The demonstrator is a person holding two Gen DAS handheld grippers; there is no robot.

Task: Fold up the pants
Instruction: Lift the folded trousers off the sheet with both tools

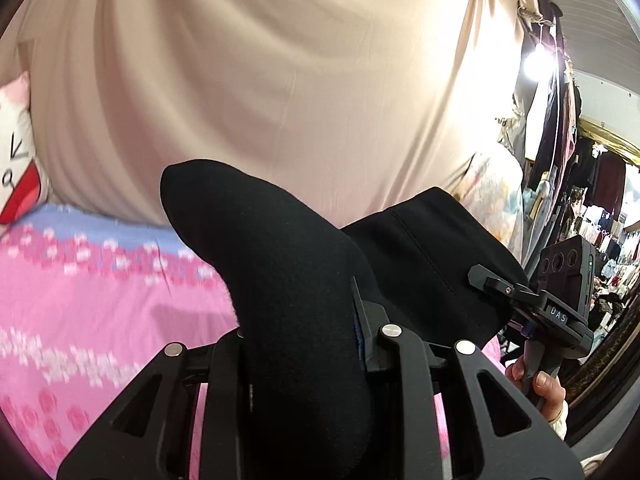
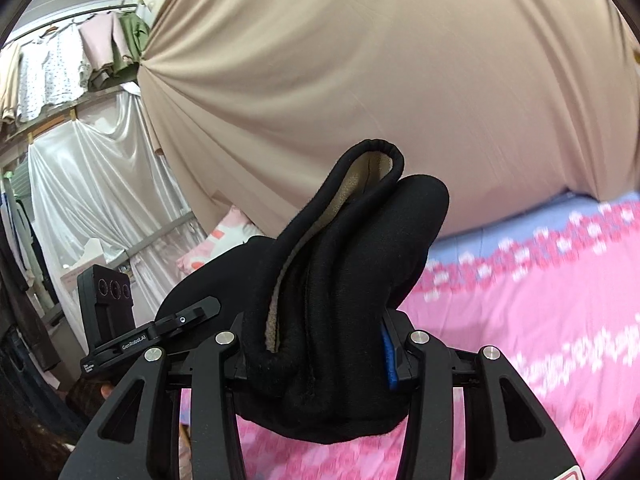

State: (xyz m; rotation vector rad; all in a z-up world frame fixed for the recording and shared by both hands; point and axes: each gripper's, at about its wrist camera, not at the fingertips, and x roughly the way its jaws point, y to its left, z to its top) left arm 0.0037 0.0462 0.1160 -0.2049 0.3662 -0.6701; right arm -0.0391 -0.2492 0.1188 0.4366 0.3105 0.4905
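Far left in the left wrist view there's a white-and-pink cushion (image 1: 14, 148) with black marks I can't really read. Next over, the left black two-finger gripper (image 1: 304, 344) is clamped tight on a thick bunch of the black fleece-lined pants (image 1: 264, 264), held up off the pink floral bedsheet (image 1: 100, 300) in front of a beige draped curtain (image 1: 260, 80). Further right, the right black two-finger gripper (image 1: 486, 280) pinches another fold of the same cloth; its mount reads "DAS". From the right wrist view, the other tool's bracket says "GenRobot.AI", and the beige lining shows along the cuff.
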